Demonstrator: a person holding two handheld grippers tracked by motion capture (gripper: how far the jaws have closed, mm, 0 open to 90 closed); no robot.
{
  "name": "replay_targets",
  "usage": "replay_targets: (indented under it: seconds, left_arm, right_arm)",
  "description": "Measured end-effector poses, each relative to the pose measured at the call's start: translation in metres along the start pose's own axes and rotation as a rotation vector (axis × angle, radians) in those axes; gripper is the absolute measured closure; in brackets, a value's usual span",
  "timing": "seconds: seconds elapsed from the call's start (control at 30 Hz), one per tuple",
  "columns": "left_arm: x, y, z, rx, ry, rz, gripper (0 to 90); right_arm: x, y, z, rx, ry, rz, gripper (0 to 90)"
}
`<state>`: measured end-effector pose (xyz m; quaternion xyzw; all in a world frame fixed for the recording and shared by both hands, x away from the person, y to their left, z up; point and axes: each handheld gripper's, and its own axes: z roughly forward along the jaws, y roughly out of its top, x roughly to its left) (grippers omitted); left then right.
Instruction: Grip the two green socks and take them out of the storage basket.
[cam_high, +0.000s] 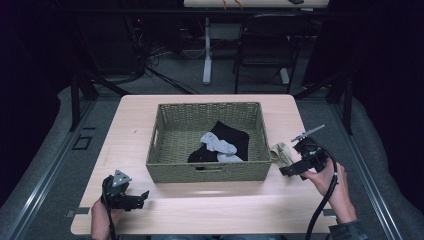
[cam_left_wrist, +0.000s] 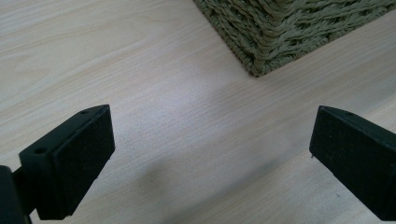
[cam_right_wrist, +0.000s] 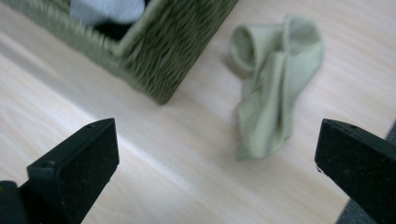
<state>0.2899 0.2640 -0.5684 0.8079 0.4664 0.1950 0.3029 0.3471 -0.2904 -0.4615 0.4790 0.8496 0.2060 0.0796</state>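
Pale green sock (cam_right_wrist: 271, 93) lies crumpled on counter (cam_high: 200, 205), just beside right end of wicker basket (cam_high: 170, 150), ahead of right gripper (cam_right_wrist: 215, 172). Judged light, limp, not fragile; likely drapes when lifted. Best hold: bunched middle fold, pinched from above.

Right gripper fingers (cam_right_wrist: 74, 163) wide, holding nothing. Left gripper (cam_left_wrist: 210, 163) fingers wide, empty, over bare counter near basket corner.

Count: one basket; one green sock outside; inside, one grey sock (cam_high: 218, 144), one black garment (cam_high: 235, 137), possibly more, pile unclear.
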Motion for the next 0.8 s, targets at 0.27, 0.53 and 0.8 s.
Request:
replay_targets:
  seconds: [0.27,0.53,0.8]
  left_arm:
    - [0.0,0.0,0.0,0.005,-0.001,0.004,0.0]
    - [-0.002,0.001,0.001,0.001,-0.005,0.013,0.0]
    - [-0.002,0.001,0.001,0.004,-0.008,0.008,0.0]
  right_arm:
    - [0.014,-0.03,0.027,0.005,0.006,-0.015,0.0]
    - [0.014,-0.061,0.049,-0.021,-0.007,-0.009,0.0]
    - [0.008,-0.066,0.057,-0.018,0.01,0.018,0.0]
